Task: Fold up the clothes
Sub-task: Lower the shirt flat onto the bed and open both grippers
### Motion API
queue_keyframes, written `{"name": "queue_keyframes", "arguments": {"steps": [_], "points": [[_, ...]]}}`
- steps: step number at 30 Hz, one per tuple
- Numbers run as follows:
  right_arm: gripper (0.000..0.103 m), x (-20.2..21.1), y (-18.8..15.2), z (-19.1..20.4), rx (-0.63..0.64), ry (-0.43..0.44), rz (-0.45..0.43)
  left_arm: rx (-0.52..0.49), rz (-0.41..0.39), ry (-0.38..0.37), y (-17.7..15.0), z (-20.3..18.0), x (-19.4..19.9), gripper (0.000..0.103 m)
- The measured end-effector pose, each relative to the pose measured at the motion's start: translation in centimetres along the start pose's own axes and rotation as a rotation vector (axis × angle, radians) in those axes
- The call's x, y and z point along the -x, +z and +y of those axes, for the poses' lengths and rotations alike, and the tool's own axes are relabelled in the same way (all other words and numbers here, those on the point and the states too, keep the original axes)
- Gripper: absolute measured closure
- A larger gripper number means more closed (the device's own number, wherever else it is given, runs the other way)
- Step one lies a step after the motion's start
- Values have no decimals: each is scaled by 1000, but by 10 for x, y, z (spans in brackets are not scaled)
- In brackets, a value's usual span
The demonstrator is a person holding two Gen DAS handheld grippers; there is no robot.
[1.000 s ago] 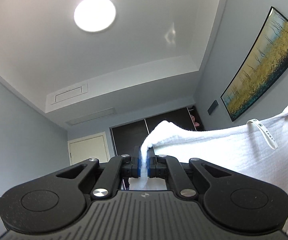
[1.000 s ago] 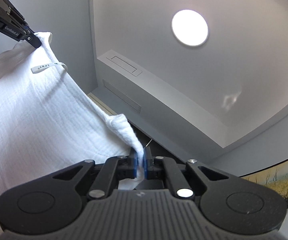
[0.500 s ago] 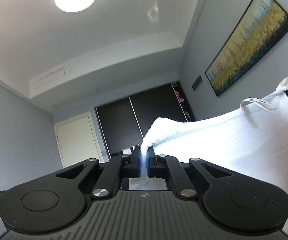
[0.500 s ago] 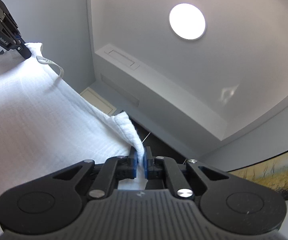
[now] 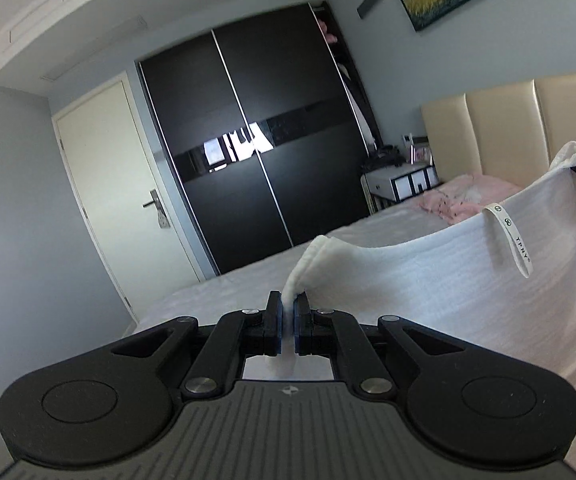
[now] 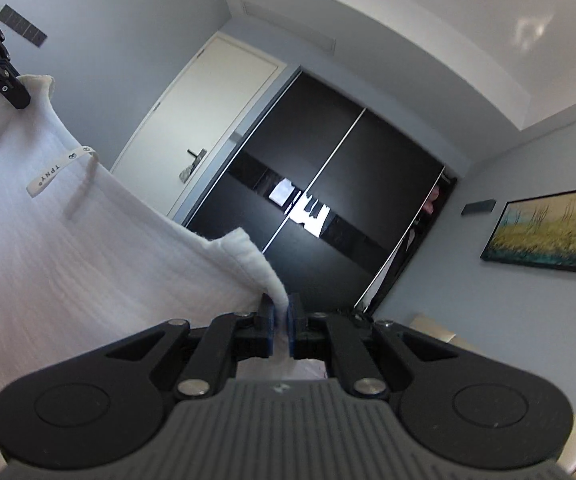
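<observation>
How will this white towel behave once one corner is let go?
Probably floppy: the white towel sags between the left gripper and right gripper. Likely light and not slippery, since its crinkled weave holds in small corner pinches.

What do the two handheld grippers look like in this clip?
Left gripper and right gripper match: black linkage arms with silver pivot screws, round black side discs, a ribbed grey body with a small star-like mark, and blue pads inside the fingers. No cables or sleeves show.

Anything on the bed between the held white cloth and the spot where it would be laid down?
Nothing visible: the bed beside the white cloth looks bare. A pink garment lies farther off near the headboard.
</observation>
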State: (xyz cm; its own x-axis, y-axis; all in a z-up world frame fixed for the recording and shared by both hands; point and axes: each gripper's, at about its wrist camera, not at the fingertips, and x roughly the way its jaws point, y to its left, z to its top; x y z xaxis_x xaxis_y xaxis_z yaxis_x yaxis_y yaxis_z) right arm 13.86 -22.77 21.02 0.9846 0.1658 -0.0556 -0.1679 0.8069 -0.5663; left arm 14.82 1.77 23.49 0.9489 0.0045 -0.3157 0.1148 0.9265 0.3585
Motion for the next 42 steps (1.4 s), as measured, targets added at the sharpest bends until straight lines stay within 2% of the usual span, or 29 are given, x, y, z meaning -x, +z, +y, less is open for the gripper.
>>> {"name": "queue_keyframes", "arguments": {"steps": [6, 13, 21, 24, 26, 28, 32, 34, 35, 37, 42], "points": [[96, -99, -54, 37, 2, 47, 154, -24, 139, -21, -29, -9, -107, 100], [96, -204, -122, 76, 7, 107, 308, -64, 291, -54, -86, -27, -206, 99], [95, -274, -191, 132, 10, 171, 439, -29, 450, -96, -137, -39, -286, 98], [84, -279, -205, 147, 14, 181, 471, -6, 504, -115, -152, -42, -306, 93], [72, -286, -211, 151, 14, 188, 482, 17, 537, -131, -160, -42, -314, 92], [71, -302, -211, 147, 10, 201, 497, 39, 562, -143, -168, -42, -318, 87], [71, -293, -205, 138, 2, 209, 497, 51, 568, -144, -173, -40, -309, 87], [68, -287, -202, 131, -20, 218, 500, 56, 563, -148, -173, -38, -299, 81], [67, -281, -201, 129, -35, 223, 504, 62, 562, -152, -174, -37, -294, 77], [67, -266, -199, 124, -63, 232, 515, 75, 560, -157, -174, -35, -279, 64], [61, -210, -190, 109, -111, 258, 514, 78, 554, -175, -176, -30, -229, 61]]}}
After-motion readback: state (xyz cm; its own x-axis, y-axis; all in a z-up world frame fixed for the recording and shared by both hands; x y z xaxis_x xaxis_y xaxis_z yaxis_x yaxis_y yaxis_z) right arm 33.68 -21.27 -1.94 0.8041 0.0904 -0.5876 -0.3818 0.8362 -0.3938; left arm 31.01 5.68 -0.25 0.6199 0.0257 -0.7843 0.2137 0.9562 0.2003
